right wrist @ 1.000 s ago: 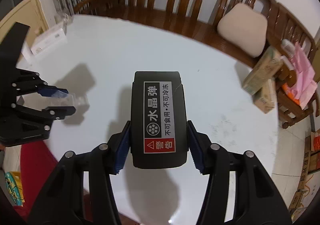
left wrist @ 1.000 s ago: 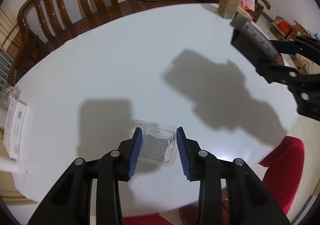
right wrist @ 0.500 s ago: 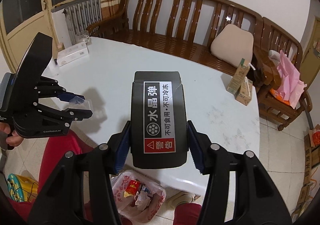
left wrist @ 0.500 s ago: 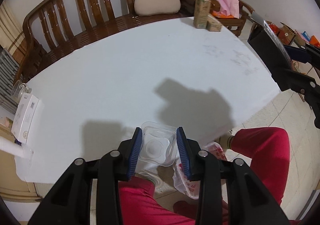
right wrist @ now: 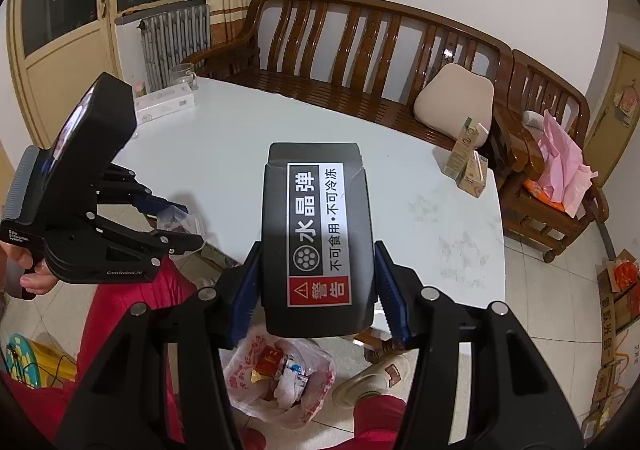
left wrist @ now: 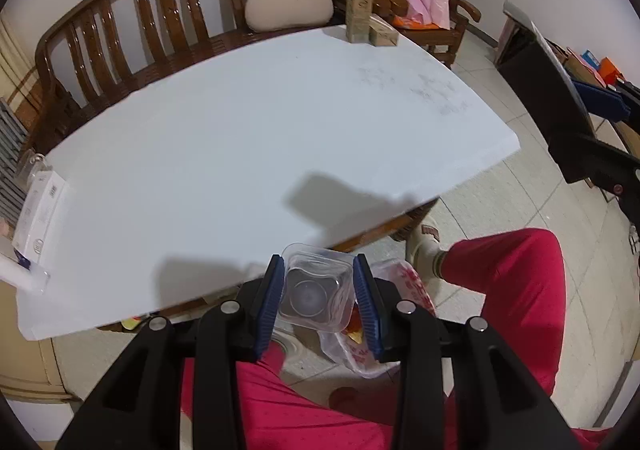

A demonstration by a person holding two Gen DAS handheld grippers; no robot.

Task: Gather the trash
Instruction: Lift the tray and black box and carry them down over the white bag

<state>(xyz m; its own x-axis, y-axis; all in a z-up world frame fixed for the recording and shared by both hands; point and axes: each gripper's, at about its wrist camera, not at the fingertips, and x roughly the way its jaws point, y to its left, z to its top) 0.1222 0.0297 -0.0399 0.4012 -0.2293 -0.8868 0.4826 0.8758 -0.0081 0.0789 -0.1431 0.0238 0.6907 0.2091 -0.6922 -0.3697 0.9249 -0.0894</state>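
Note:
My left gripper (left wrist: pixel 318 292) is shut on a clear plastic cup (left wrist: pixel 316 292) and holds it past the table's near edge, above a white plastic trash bag (left wrist: pixel 372 346) on the floor. My right gripper (right wrist: pixel 318 282) is shut on a black box (right wrist: pixel 318 238) with a white and red warning label, held over the same trash bag (right wrist: pixel 280 378), which holds wrappers. The left gripper (right wrist: pixel 176 226) with the cup also shows at the left of the right wrist view. The right gripper and its box (left wrist: pixel 552 102) show at the right of the left wrist view.
The white table (left wrist: pixel 240 130) carries two small cartons (left wrist: pixel 366 24) at its far corner and a white box (left wrist: pixel 42 210) with a glass at its left end. A wooden bench (right wrist: pixel 360 62) with a beige cushion (right wrist: pixel 454 100) stands behind. Red-trousered legs (left wrist: pixel 512 290) sit beside the bag.
Both grippers have pulled back off the table toward the floor. The left one carried the clear cup from the tabletop to above the trash bag; the right one kept the black box.

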